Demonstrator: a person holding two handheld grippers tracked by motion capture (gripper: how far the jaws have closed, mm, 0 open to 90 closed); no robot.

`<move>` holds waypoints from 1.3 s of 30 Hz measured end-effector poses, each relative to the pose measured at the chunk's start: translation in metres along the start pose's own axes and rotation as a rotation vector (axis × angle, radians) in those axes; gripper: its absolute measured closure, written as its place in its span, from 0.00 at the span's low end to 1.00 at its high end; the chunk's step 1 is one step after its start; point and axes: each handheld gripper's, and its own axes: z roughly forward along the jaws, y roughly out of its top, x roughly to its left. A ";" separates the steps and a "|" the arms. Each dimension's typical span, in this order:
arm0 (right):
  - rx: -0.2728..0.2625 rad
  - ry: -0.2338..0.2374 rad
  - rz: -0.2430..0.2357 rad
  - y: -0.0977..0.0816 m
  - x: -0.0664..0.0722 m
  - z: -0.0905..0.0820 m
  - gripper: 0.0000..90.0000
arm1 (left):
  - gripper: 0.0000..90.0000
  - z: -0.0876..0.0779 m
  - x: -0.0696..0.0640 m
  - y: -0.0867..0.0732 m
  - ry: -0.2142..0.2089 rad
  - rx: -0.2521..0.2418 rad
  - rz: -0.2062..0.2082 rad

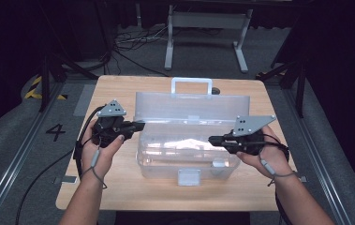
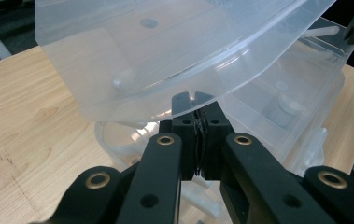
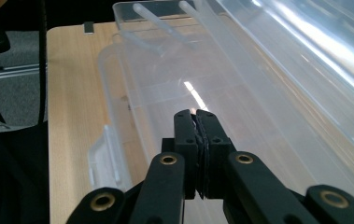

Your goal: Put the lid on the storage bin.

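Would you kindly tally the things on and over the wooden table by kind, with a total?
Clear plastic box, lid raised: 1
Handheld grippers, both shut, left gripper by the lid's end, right gripper over the open box: 2
Total: 3

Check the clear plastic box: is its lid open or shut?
Open. The lid stands raised behind the box, handle up, and the high view looks straight into the box.
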 end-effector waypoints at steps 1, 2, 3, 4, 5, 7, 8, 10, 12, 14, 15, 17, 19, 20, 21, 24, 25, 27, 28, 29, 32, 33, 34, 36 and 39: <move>-0.004 -0.007 0.012 -0.002 -0.001 -0.002 0.98 | 0.96 0.000 0.000 0.000 0.001 0.000 0.000; -0.011 -0.013 0.023 -0.005 -0.002 -0.004 0.98 | 0.96 0.000 0.000 -0.001 -0.001 -0.001 -0.003; -0.020 -0.017 0.040 -0.009 -0.004 -0.007 0.99 | 0.97 -0.001 0.001 -0.001 0.000 0.000 -0.003; -0.028 -0.025 0.053 -0.012 -0.005 -0.009 0.99 | 0.97 -0.001 0.001 -0.001 0.001 0.001 -0.003; -0.033 -0.032 0.065 -0.015 -0.007 -0.012 0.99 | 0.97 -0.001 0.001 -0.001 0.003 0.001 -0.003; -0.044 -0.038 0.087 -0.019 -0.008 -0.015 0.99 | 0.97 -0.001 0.001 -0.001 0.003 0.001 -0.004; -0.050 -0.046 0.101 -0.023 -0.010 -0.017 0.99 | 0.97 -0.001 0.001 -0.001 0.003 0.001 -0.004; -0.066 -0.052 0.124 -0.027 -0.012 -0.020 0.99 | 0.97 -0.001 0.001 -0.001 0.002 -0.001 -0.007; -0.089 -0.065 0.154 -0.032 -0.015 -0.024 1.00 | 0.96 -0.001 0.001 -0.001 0.004 -0.001 -0.008; -0.095 -0.068 0.167 -0.034 -0.017 -0.026 1.00 | 0.96 -0.001 0.001 -0.002 0.004 0.000 -0.007; -0.097 -0.076 0.170 -0.035 -0.018 -0.028 1.00 | 0.96 -0.001 0.001 -0.002 0.003 0.000 -0.006; -0.100 -0.085 0.181 -0.036 -0.019 -0.031 1.00 | 0.96 -0.001 0.000 -0.002 0.003 0.002 -0.006; -0.102 -0.095 0.193 -0.039 -0.020 -0.034 1.00 | 0.96 -0.001 0.000 -0.002 0.002 0.001 -0.006; -0.101 -0.102 0.202 -0.041 -0.021 -0.035 1.00 | 0.96 -0.001 0.000 -0.002 0.000 0.002 -0.007; -0.105 -0.106 0.206 -0.042 -0.022 -0.036 1.00 | 0.96 -0.001 0.000 -0.002 -0.001 0.002 -0.006; -0.112 -0.124 0.233 -0.046 -0.025 -0.041 1.00 | 0.96 -0.001 0.001 -0.003 -0.002 0.005 -0.006; -0.116 -0.131 0.239 -0.047 -0.027 -0.043 1.00 | 0.96 -0.002 0.001 -0.003 -0.003 0.006 -0.006; -0.118 -0.138 0.249 -0.050 -0.028 -0.046 1.00 | 0.96 -0.002 0.001 -0.003 -0.001 0.008 -0.003; -0.119 -0.141 0.252 -0.051 -0.029 -0.047 1.00 | 0.96 -0.003 0.001 -0.004 0.000 0.009 -0.003; -0.120 -0.146 0.257 -0.052 -0.029 -0.048 1.00 | 0.96 -0.003 0.001 -0.004 0.000 0.009 -0.005; -0.124 -0.152 0.271 -0.055 -0.031 -0.051 1.00 | 0.96 -0.003 0.001 -0.005 -0.006 0.019 -0.007; -0.128 -0.156 0.276 -0.056 -0.032 -0.052 1.00 | 0.96 -0.003 0.000 -0.006 -0.006 0.020 -0.008; -0.127 -0.159 0.276 -0.056 -0.033 -0.052 1.00 | 0.96 -0.003 0.001 -0.006 -0.007 0.024 -0.007; -0.130 -0.161 0.280 -0.057 -0.033 -0.054 1.00 | 0.96 -0.003 0.001 -0.006 -0.010 0.027 -0.008; -0.137 -0.154 0.296 -0.058 -0.034 -0.055 1.00 | 0.96 -0.003 0.000 -0.007 -0.009 0.036 -0.008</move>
